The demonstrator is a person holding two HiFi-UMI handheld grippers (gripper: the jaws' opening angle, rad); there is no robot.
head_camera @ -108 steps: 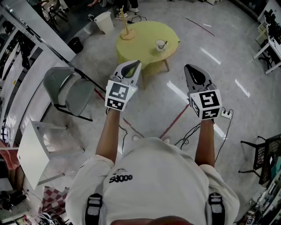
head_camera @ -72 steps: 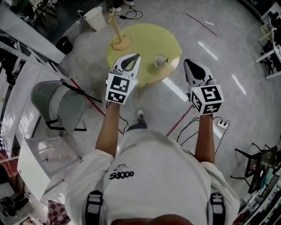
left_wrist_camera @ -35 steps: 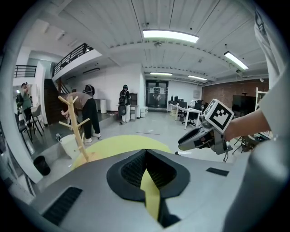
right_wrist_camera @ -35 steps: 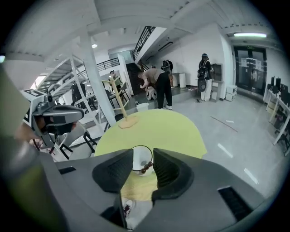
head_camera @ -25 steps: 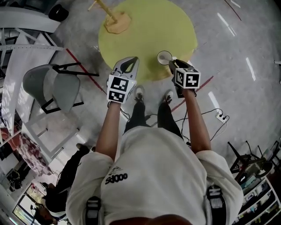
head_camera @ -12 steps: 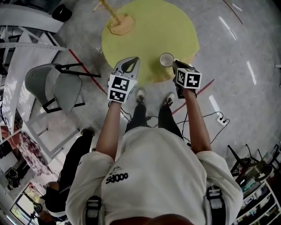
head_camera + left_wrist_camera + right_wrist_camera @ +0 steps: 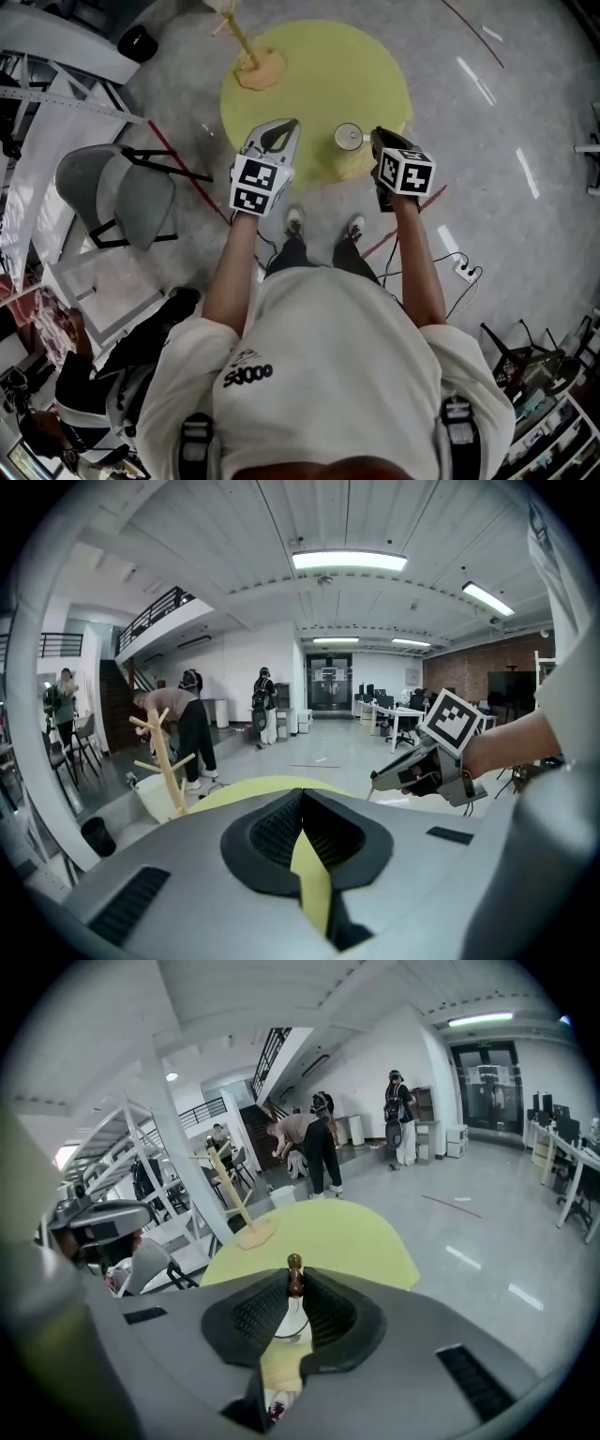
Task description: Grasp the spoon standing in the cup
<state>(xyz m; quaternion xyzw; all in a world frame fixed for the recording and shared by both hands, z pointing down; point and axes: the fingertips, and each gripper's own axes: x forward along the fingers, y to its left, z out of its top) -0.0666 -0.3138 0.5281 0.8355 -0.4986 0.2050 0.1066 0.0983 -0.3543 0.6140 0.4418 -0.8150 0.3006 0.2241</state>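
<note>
At the near edge of the yellow table (image 7: 319, 75), the cup (image 7: 348, 137) props the spoon (image 7: 294, 1279) upright, so the right gripper (image 7: 377, 139) pinches its brown handle top, while the left gripper (image 7: 292, 124), jaws together on nothing, hovers unneeded over that edge.

Round yellow table (image 7: 319, 89) with wooden peg stand (image 7: 260, 67) and white cup (image 7: 349, 137) near edge
</note>
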